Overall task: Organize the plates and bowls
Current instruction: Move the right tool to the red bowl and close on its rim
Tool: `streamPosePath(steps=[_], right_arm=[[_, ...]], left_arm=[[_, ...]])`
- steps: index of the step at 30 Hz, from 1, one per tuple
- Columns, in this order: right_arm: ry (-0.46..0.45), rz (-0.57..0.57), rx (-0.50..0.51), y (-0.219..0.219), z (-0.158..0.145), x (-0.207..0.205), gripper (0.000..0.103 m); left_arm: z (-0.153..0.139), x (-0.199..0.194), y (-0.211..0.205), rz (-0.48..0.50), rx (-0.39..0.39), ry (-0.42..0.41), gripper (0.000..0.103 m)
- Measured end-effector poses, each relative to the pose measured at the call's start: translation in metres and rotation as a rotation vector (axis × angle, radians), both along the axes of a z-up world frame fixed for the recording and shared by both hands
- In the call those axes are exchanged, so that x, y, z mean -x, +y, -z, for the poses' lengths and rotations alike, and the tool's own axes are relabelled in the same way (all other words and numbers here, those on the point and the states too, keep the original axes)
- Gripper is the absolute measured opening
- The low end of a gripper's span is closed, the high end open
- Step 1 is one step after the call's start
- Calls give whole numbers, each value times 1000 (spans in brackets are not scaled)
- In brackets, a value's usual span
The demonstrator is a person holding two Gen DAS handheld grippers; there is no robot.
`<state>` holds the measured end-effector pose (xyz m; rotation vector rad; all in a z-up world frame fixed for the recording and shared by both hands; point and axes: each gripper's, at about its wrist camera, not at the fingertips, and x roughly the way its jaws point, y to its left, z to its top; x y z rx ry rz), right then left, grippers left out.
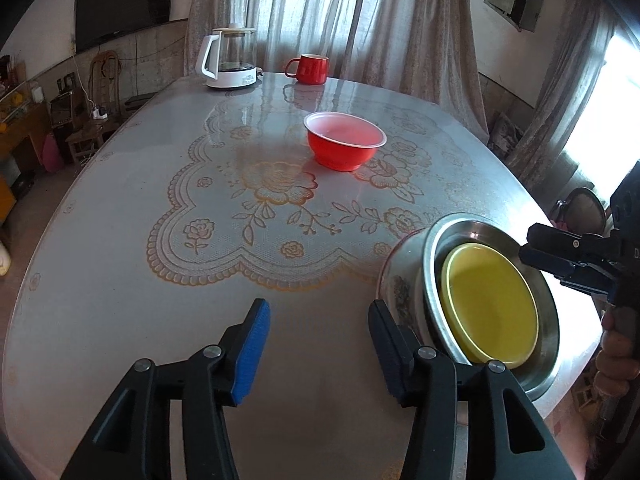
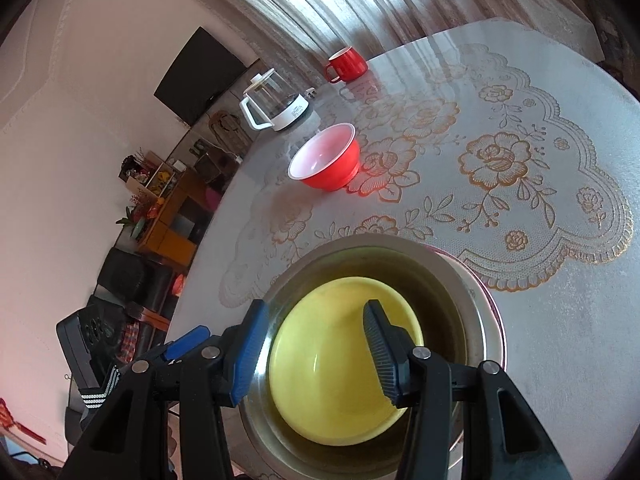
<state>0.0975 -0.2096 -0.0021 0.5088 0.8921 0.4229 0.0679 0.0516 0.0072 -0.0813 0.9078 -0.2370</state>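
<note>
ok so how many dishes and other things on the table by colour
red: 2, the red bowl and the red mug
yellow: 1, the yellow bowl nested in the stack
steel: 1, the metal bowl holding it
floral white: 1, the patterned dish under the stack
white and glass: 1, the kettle
total: 6

Occluded and cropped items
Patterned plate (image 1: 402, 288) mostly hidden beneath steel bowl (image 1: 548, 304); right gripper (image 1: 560, 264) cropped at 3 o'clock.
</note>
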Motion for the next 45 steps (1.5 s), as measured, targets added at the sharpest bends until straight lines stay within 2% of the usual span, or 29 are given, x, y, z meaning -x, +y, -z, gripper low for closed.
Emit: streamPosePath(steps=[4, 9, 13, 15, 19, 21, 25, 34, 38, 41, 43, 45], right_arm=[[30, 9, -47, -4, 3, -15, 50], [58, 10, -66, -3, 1, -39, 51], [72, 7, -77, 3, -1, -61, 51], [80, 2, -86, 6, -2, -74, 51], [100, 4, -98, 13, -3, -101, 51], [116, 9, -103, 15, -2, -115, 51], [143, 17, -92, 18, 0, -140, 51], [208, 72, -78, 20, 10, -194, 51], [231, 74, -60, 26, 18, -211, 51], [240, 82, -54, 29, 24, -219, 51], [245, 80, -49, 30, 26, -224, 51], [245, 81, -39, 30, 29, -228, 51]], left_arm=[[4, -14, 13, -19, -6, 17, 54], [12, -44, 35, -60, 70, 93, 54], [12, -68, 47, -89, 131, 109, 54], [11, -80, 51, -102, 162, 101, 61], [9, -105, 53, -107, 202, 78, 69], [9, -119, 53, -116, 218, 77, 77], [8, -142, 52, -112, 280, 77, 77], [13, -198, 36, -106, 342, 129, 72], [16, -220, 33, -115, 383, 155, 65], [17, -235, 27, -107, 400, 167, 52], [19, -243, 23, -104, 410, 182, 49], [22, -250, 19, -102, 412, 191, 39]])
